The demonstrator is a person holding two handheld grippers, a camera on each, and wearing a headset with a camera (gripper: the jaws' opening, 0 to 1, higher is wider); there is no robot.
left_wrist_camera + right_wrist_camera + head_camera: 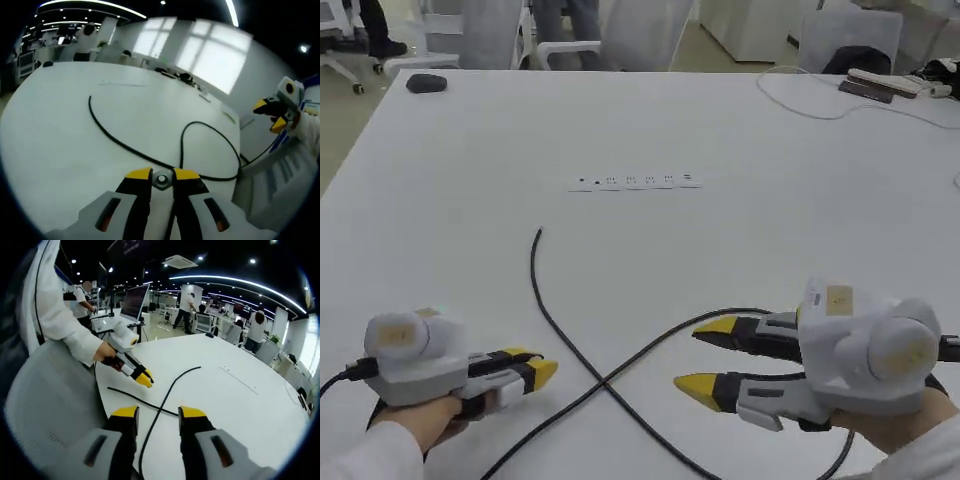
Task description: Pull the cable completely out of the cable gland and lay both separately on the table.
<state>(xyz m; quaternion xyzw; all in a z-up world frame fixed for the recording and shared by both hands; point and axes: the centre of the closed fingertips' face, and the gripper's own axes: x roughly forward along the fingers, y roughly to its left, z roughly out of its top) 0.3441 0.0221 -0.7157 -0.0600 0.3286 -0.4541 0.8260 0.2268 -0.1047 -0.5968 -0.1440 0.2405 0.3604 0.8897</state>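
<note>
We are seeing the black cable [605,380] looping and crossing over the near middle of the table [770,220]; farther out, a white strip [635,181] is lying across open tabletop.

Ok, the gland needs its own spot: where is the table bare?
Bare: the wide stretch left of the cable, between left gripper and mouse; also between the strip of small marks and the right gripper. Crowded: the near edge, where the cable crosses itself, and the far right corner with the white cord.
</note>
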